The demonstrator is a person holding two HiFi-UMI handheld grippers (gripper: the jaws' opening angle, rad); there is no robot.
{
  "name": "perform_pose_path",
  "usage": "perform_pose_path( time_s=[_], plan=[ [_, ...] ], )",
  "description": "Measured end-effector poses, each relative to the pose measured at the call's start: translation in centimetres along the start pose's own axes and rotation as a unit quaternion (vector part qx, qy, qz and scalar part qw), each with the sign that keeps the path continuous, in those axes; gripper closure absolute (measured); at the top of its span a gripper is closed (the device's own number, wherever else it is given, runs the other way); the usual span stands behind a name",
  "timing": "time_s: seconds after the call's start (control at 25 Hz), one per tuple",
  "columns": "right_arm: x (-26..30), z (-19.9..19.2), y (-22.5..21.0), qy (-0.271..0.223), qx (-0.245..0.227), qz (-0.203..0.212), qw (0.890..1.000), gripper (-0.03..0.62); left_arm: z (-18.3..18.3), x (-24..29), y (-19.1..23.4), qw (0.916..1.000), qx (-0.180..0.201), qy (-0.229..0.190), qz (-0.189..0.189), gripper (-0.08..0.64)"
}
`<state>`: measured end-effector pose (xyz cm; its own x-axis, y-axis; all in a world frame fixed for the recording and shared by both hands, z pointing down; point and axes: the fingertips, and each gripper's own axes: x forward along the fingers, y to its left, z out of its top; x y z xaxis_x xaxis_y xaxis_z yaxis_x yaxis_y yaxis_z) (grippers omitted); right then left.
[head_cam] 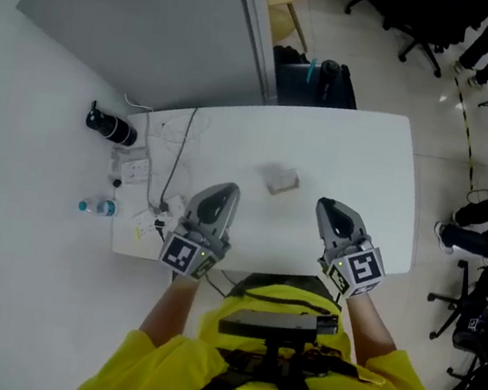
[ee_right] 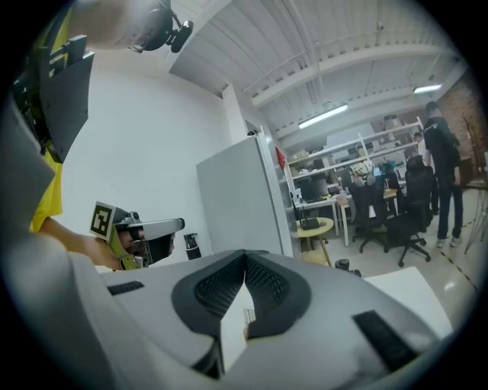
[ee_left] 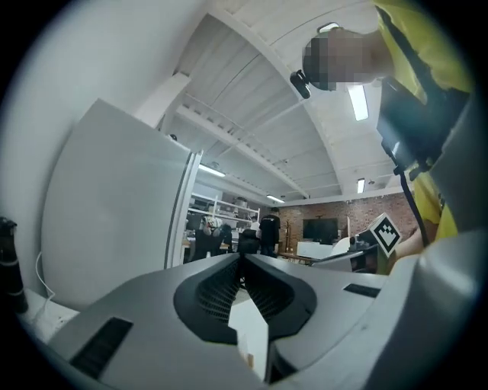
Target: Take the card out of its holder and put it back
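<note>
The card holder (head_cam: 281,181), a small greyish flat piece, lies near the middle of the white table (head_cam: 370,154); the card cannot be told apart from it. My left gripper (head_cam: 224,190) rests near the table's front edge, below and left of the holder, jaws shut with nothing between them. My right gripper (head_cam: 327,206) sits level with it, below and right of the holder, also shut and empty. In the left gripper view the left gripper (ee_left: 242,256) has its jaw tips touching. The right gripper view shows the right gripper (ee_right: 245,254) closed the same way. Both stand well apart from the holder.
A black bottle (head_cam: 111,126), a power strip (head_cam: 133,167) and cables (head_cam: 177,156) crowd the table's left end. A water bottle (head_cam: 97,207) lies left of the table. A grey partition (head_cam: 161,20) stands behind. Office chairs and a seated person (head_cam: 487,228) are at the right.
</note>
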<state>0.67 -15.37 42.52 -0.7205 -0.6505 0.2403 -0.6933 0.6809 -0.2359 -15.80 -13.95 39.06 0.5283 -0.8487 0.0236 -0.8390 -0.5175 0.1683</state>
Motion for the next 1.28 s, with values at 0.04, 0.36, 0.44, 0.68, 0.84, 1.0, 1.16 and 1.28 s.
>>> perform_pose_path(
  time_s=[0.04, 0.36, 0.44, 0.68, 0.84, 1.0, 1.16, 1.28],
  plan=[
    [-0.3, 1.2, 0.1, -0.009, -0.007, 0.001, 1.0, 0.586, 1.2, 0.0, -0.3, 0.9999, 0.004, -0.007, 0.006, 0.545],
    [-1.9, 8.8, 0.2, -0.072, -0.033, 0.002, 0.997, 0.586, 3.8, 0.0, -0.8, 0.9976, -0.003, -0.006, 0.068, 0.538],
    [-2.1, 9.2, 0.3, -0.076, -0.035, -0.001, 0.996, 0.586, 3.5, -0.5, -0.3, 0.9955, -0.031, 0.004, 0.09, 0.538],
    [-2.1, 8.2, 0.9, -0.072, -0.027, -0.01, 0.997, 0.586, 3.8, -1.9, -0.7, 0.9948, -0.02, -0.01, 0.099, 0.523],
    [-2.1, 8.0, 1.1, -0.078, -0.027, -0.017, 0.996, 0.586, 3.2, -2.3, -0.5, 0.9938, -0.008, 0.004, 0.111, 0.364],
    [-1.5, 8.2, 1.4, -0.075, -0.028, -0.015, 0.997, 0.586, 3.6, -2.6, -0.7, 0.9947, -0.005, 0.004, 0.102, 0.314],
    [-0.6, 8.6, 1.0, -0.063, -0.026, -0.009, 0.998, 0.586, 4.6, -1.7, -1.1, 0.9947, 0.001, 0.001, 0.103, 0.325],
    [-1.0, 7.9, 2.3, -0.063, -0.027, -0.006, 0.998, 0.586, 4.2, -2.6, -1.6, 0.9951, 0.002, 0.002, 0.099, 0.325]
  ],
)
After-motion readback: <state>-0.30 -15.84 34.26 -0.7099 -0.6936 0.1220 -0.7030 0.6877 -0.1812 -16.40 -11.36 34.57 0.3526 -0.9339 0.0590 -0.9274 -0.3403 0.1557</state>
